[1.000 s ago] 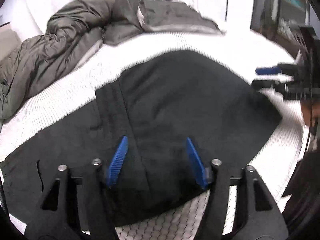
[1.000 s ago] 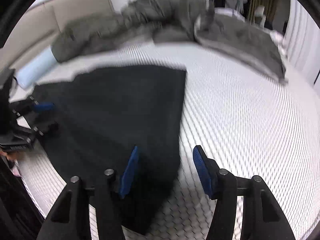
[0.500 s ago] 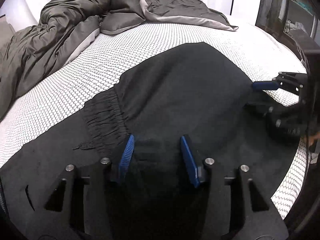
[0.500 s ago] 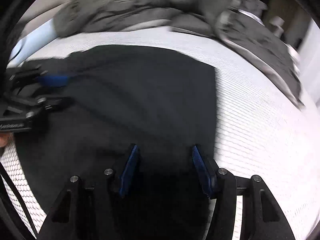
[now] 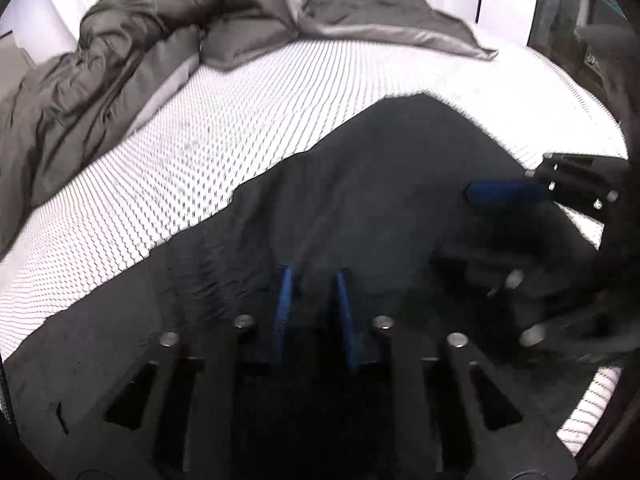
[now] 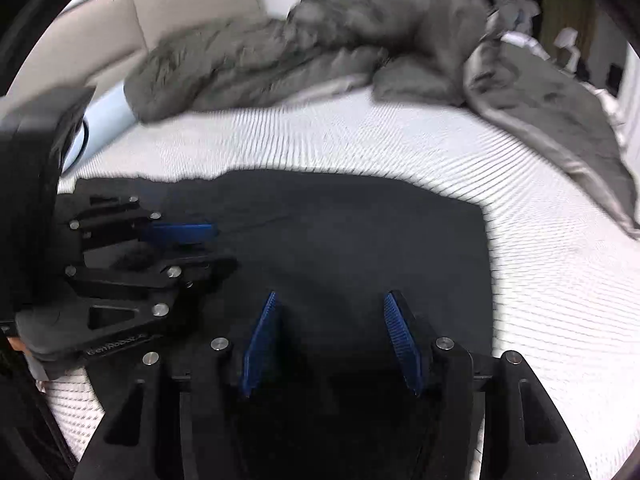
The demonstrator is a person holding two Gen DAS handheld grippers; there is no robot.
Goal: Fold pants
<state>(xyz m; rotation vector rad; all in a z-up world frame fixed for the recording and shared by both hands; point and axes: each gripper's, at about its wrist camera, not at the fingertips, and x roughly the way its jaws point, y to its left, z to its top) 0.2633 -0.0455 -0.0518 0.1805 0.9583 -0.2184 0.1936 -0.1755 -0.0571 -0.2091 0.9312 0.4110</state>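
Nearest the left wrist camera, the left gripper (image 5: 312,280) is closing its blue pads over the dark cloth of the pants (image 5: 380,184); a small ridge of fabric seems to rise between them, though blur hides whether the pads already press on it. Close under the right wrist camera, the right gripper (image 6: 332,312) stands with its pads spread about halfway, the black cloth lying flat between them and not pinched. Both tools sit over the near part of the pants, which lie spread on the white textured mattress (image 6: 540,280) close to its near edge, their far hem running straight across toward the middle of the bed. By the look of it, the cloth is soft, limp and light: it should drape and sag from any pinch, wrinkle easily, and drag a little on the rough mattress cover. A grip would hold best on a thick seam, hem or waistband, taken at two points well apart so the fold stays square. Farther off, against the far edge and corner, a grey duvet (image 6: 320,40) lies bunched, well apart from the pants.
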